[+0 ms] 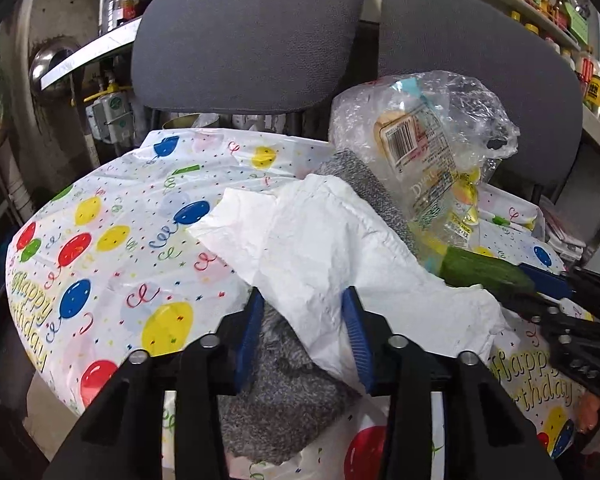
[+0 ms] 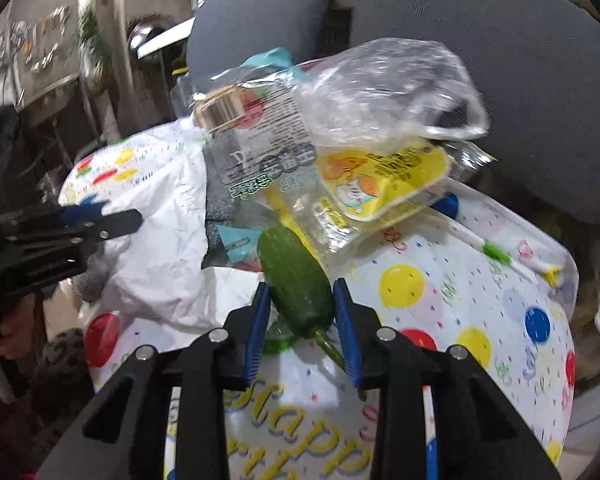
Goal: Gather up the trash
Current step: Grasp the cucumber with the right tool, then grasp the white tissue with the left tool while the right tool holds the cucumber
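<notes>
A heap of trash lies on a balloon-print "Happy Birthday" table cover [image 1: 120, 220] [image 2: 460, 300]. My left gripper [image 1: 303, 292] [image 2: 112, 216] is shut on a crumpled white sheet [image 1: 320, 236] [image 2: 160, 240], with grey speckled cloth [image 1: 284, 400] bunched beside the left pad. My right gripper [image 2: 300, 285] [image 1: 548, 280] is shut on a green cucumber [image 2: 296, 276] [image 1: 484, 270], both pads against its sides. Behind the cucumber leans a clear plastic bag [image 1: 428, 140] [image 2: 340, 120] stuffed with wrappers, among them a yellow packet [image 2: 380, 184].
Two grey chair backs [image 1: 248, 36] [image 2: 500, 80] stand close behind the table. A shelf of bottles and jars [image 1: 560, 8] runs along the right wall. A hand [image 2: 12, 332] holds the left gripper at the left edge.
</notes>
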The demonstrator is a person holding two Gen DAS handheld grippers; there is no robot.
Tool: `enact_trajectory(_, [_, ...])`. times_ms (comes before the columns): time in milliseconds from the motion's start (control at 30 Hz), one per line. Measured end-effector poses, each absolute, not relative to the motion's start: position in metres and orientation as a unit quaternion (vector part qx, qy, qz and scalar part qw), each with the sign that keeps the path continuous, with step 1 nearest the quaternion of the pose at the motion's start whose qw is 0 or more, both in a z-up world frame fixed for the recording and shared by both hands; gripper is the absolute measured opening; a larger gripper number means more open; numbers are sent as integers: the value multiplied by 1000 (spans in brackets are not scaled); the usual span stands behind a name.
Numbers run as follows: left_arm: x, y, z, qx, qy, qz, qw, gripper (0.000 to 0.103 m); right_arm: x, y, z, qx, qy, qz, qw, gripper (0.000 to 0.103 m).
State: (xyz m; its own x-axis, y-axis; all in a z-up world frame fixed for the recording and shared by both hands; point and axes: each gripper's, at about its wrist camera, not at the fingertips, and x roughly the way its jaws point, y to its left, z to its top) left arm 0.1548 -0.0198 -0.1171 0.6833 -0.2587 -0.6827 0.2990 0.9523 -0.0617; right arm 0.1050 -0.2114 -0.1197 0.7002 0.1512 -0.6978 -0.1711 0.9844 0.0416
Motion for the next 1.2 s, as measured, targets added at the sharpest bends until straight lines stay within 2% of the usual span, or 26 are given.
enact_trajectory(33, [156,-23,-117,31,366,-157,917,28,102,-216,-118,-1,377,86,922,32])
enact_trajectory(67, [158,-24,-116,31,365,-163,916,11,96,-222,-114,12,374,84,924,32])
enact_trajectory(100, [158,-24,-113,25,363,-169,916,7,98,-228,-111,18,372,82,925,32])
enact_trajectory(267, [149,-14,-77,-7,316,-182,931,6,85,-249,-88,45,346,71,934,31])
enact_trajectory(433, [131,-5,-33,-38,284,-210,935,5,73,-257,-70,62,326,64,941,30])
enact_trajectory(833, [107,-11,22,-17,241,-215,946,7,45,-276,-60,72,316,40,945,29])
enact_trajectory(867, [113,-13,24,-15,242,-218,946,9,44,-278,-60,76,318,40,944,29])
enact_trajectory(1100, [142,-45,7,-2,274,-232,933,10,32,-278,-65,64,325,32,943,29])
enact_trajectory(1200, [146,-52,-13,17,286,-213,934,28,31,-278,-68,61,330,29,941,29])
